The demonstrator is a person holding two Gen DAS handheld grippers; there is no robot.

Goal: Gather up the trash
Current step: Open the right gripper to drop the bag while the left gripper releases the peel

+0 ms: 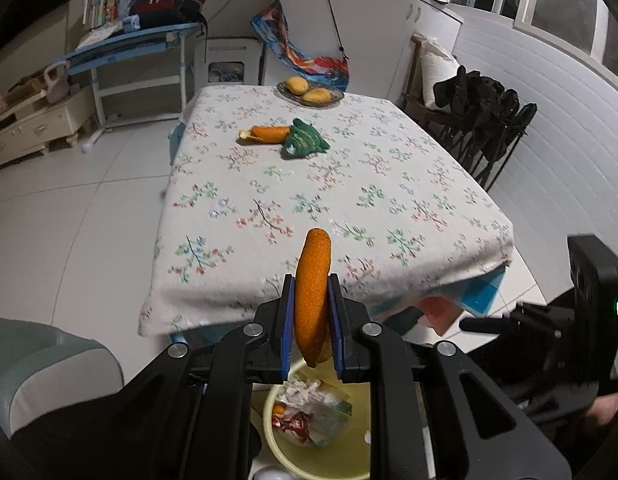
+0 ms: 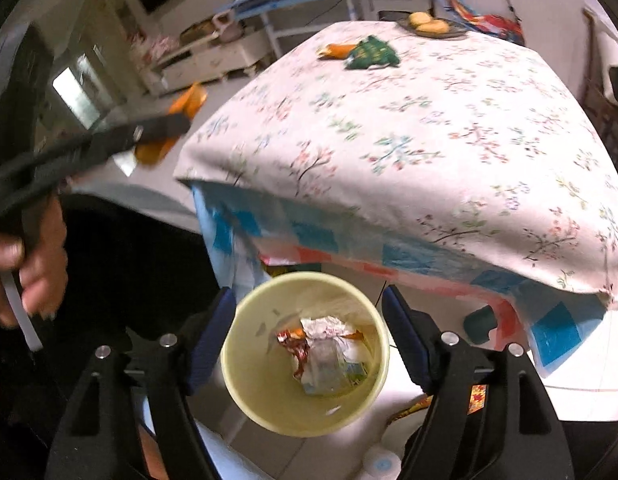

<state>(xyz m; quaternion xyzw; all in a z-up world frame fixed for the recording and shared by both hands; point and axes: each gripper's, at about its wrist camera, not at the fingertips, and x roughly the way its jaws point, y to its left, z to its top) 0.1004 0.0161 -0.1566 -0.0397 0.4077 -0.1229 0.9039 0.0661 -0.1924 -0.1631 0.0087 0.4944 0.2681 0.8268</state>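
Observation:
My left gripper (image 1: 311,312) is shut on an orange peel (image 1: 312,292) and holds it off the table's near edge, above a pale yellow bin (image 1: 341,452) with crumpled wrappers (image 1: 309,412) inside. In the right wrist view the left gripper (image 2: 165,128) and its peel (image 2: 189,102) show at the left. My right gripper (image 2: 309,332) is open, its fingers either side of the bin (image 2: 245,392), apparently not touching it. Another orange peel (image 1: 265,135) and a green wrapper (image 1: 305,140) lie on the floral tablecloth (image 1: 389,200).
A plate of mangoes (image 1: 309,92) stands at the table's far edge. A chair with black clothes (image 1: 485,120) is to the right. A pale green seat (image 1: 41,368) is at the near left. A blue desk (image 1: 129,48) stands behind.

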